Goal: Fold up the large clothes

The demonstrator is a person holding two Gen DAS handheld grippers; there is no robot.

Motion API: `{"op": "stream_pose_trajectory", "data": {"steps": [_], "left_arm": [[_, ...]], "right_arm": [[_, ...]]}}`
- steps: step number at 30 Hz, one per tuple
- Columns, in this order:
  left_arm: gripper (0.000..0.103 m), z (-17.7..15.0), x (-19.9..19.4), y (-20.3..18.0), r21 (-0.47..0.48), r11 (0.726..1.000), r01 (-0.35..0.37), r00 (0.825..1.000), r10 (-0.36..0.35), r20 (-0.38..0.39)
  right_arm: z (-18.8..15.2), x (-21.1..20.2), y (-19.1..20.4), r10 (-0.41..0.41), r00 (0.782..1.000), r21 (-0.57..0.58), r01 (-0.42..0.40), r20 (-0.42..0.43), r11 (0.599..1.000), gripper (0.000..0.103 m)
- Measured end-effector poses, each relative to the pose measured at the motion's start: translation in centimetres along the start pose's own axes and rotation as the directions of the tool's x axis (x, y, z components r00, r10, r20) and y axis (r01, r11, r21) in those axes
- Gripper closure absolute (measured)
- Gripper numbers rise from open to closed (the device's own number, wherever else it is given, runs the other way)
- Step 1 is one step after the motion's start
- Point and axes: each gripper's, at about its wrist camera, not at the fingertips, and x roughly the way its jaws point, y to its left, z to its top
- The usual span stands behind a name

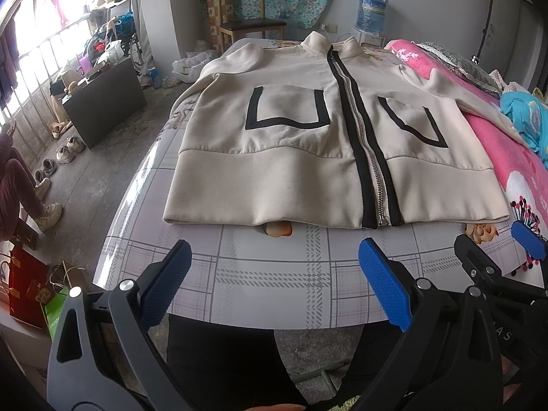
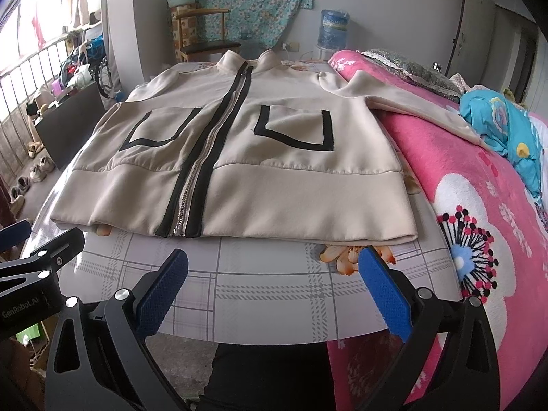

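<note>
A beige zip jacket point(image 1: 301, 130) with a black-edged zipper and two black-trimmed pockets lies flat, front up, on the table; it also shows in the right wrist view point(image 2: 274, 178). Its right sleeve point(image 2: 411, 102) drapes onto the pink blanket. Its left sleeve point(image 1: 233, 58) lies folded near the collar. My left gripper point(image 1: 274, 274) is open and empty, above the table's near edge, short of the hem. My right gripper point(image 2: 274, 281) is open and empty, beside it at the near edge; it also shows in the left wrist view point(image 1: 496, 250).
The table point(image 1: 267, 274) has a glossy plaid cover. A pink flowered blanket point(image 2: 479, 205) and blue bedding point(image 2: 507, 126) lie on the right. A dark cabinet point(image 1: 102, 99), shoes point(image 1: 65, 150) and a seated person point(image 1: 20, 188) are on the left. A chair point(image 1: 250, 24) stands behind.
</note>
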Motion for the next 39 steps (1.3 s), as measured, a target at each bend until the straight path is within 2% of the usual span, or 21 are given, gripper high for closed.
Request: {"op": "stream_pose_trajectory", "data": {"steps": [28, 31, 39], "left_arm": [[0.009, 0.0, 0.4, 0.0, 0.001, 1.000, -0.004, 1.000, 0.004, 0.000], [0.009, 0.2, 0.5, 1.0, -0.002, 1.000, -0.006, 1.000, 0.006, 0.000], [0.009, 0.2, 0.8, 1.5, -0.003, 1.000, 0.002, 1.000, -0.002, 0.002]], "right_arm": [[0.2, -0.1, 0.0, 0.006, 1.000, 0.001, -0.006, -0.007, 1.000, 0.006], [0.4, 0.1, 0.3, 0.013, 1.000, 0.001, -0.013, -0.009, 1.000, 0.006], [0.9, 0.9, 0.8, -0.031, 0.999, 0.003, 0.031, -0.008, 1.000, 0.006]]}}
